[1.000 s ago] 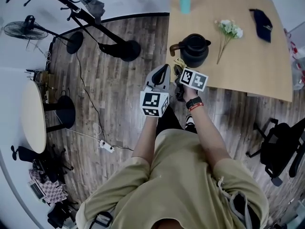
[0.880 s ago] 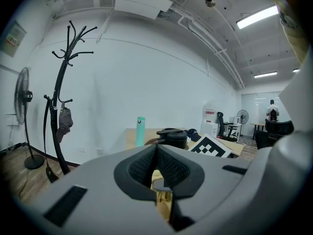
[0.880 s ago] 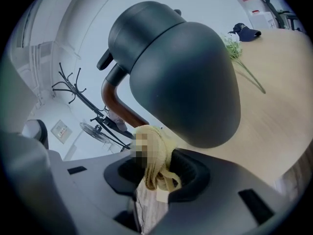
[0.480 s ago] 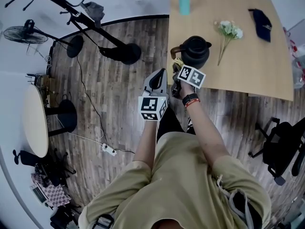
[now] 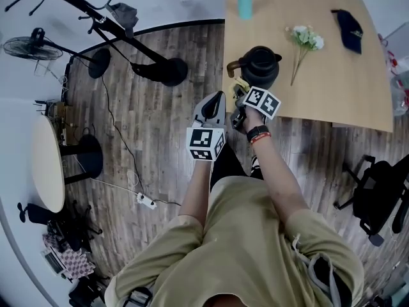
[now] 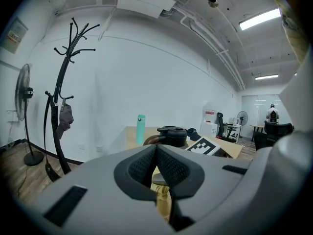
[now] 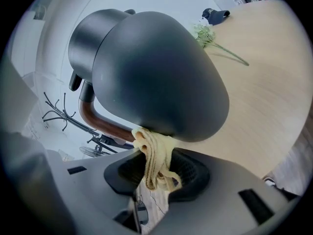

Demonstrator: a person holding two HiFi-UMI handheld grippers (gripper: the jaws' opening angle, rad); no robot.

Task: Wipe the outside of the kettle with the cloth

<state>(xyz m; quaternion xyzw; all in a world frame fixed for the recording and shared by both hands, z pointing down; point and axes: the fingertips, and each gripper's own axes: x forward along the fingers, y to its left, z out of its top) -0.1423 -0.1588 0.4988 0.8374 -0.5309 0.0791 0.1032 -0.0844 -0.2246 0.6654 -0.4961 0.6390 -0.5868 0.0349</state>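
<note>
Right gripper (image 7: 156, 174) clamped on yellow cloth (image 7: 153, 155), cloth pushed up against lower side of black kettle (image 7: 156, 72), which sits near worktop (image 5: 332, 82) edge. Left gripper (image 6: 156, 150) closed, nothing in it, just beside right one.

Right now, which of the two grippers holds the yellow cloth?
The right gripper: its jaws pinch the crumpled yellow cloth against the dark round kettle; the left gripper holds nothing.

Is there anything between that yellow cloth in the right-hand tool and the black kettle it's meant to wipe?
Nothing visible. The right gripper is shut on the cloth, and the cloth's top end seems to touch the kettle low on its side, beside the handle.
</note>
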